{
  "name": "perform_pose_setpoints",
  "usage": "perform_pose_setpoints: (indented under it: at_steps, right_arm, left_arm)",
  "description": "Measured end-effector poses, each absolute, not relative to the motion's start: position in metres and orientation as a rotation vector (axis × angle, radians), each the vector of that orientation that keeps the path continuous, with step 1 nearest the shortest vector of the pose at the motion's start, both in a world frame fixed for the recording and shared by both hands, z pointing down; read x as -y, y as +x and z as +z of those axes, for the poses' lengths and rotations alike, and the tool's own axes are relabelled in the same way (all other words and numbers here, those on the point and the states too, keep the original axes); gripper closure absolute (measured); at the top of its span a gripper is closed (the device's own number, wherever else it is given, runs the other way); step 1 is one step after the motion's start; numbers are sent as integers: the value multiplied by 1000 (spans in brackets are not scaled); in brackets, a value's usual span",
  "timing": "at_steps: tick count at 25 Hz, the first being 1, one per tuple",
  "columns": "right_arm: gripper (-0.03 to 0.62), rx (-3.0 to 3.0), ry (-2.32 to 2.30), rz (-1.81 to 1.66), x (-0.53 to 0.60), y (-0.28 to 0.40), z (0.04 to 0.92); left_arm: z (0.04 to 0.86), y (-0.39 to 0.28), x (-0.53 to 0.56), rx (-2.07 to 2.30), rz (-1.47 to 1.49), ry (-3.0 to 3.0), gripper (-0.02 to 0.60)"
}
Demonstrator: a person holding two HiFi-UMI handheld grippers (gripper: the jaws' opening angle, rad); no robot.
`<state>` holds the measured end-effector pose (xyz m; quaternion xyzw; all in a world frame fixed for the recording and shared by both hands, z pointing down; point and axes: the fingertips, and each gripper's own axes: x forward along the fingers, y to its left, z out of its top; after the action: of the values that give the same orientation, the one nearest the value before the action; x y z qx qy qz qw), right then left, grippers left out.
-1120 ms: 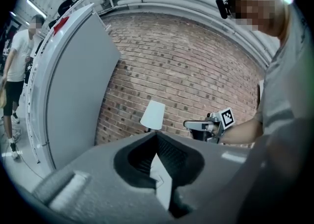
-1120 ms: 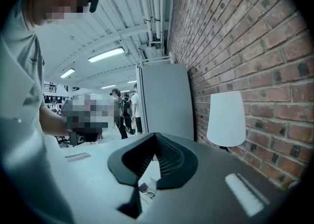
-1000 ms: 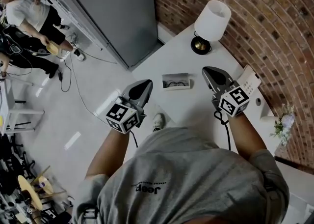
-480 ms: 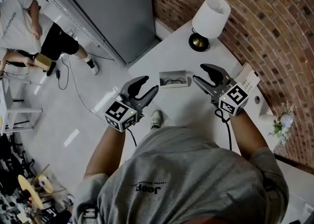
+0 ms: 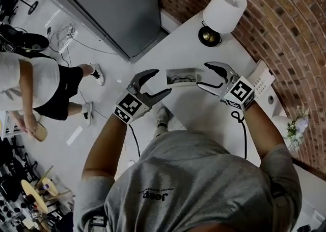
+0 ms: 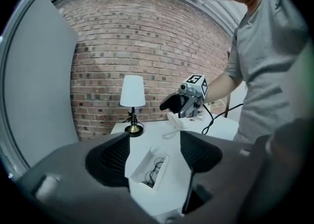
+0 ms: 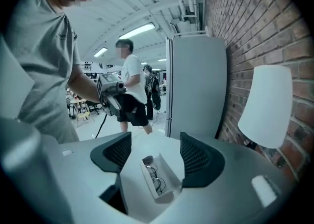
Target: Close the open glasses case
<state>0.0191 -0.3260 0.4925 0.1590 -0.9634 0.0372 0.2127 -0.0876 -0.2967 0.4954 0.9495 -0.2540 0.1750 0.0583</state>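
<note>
The open white glasses case (image 5: 182, 77) lies on the white table (image 5: 204, 111) with dark glasses inside; its lid stands up. My left gripper (image 5: 160, 82) is just off the case's left end and my right gripper (image 5: 202, 75) just off its right end. Both sets of jaws are opening, and their pads touch nothing. In the left gripper view the case (image 6: 149, 168) lies low between that gripper's (image 6: 154, 155) pads, with the right gripper (image 6: 184, 102) beyond. In the right gripper view the case (image 7: 159, 179) sits ahead of that gripper's (image 7: 156, 153) spread jaws, and the left gripper (image 7: 112, 95) faces me.
A white-shaded lamp (image 5: 220, 15) stands at the table's far end by the brick wall (image 5: 285, 22). A white corded phone (image 5: 260, 81) lies right of my right gripper. A grey cabinet (image 5: 112, 7) is at the back left. A person (image 5: 35, 81) stands on the floor.
Both grippers went from shut to open and dropped toward the two ends of the case. The person on the floor at the left has walked closer.
</note>
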Motion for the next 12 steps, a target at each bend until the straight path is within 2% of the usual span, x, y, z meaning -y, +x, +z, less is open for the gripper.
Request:
perform_pose_setpoints:
  at_steps: [8, 12]
  right_arm:
    - [229, 2511, 299, 109, 343, 14, 573]
    - [205, 2428, 231, 104, 348, 8, 612]
  left_arm:
    - [576, -82, 325, 664, 750, 2864, 191]
    - [618, -82, 335, 626, 858, 2844, 179]
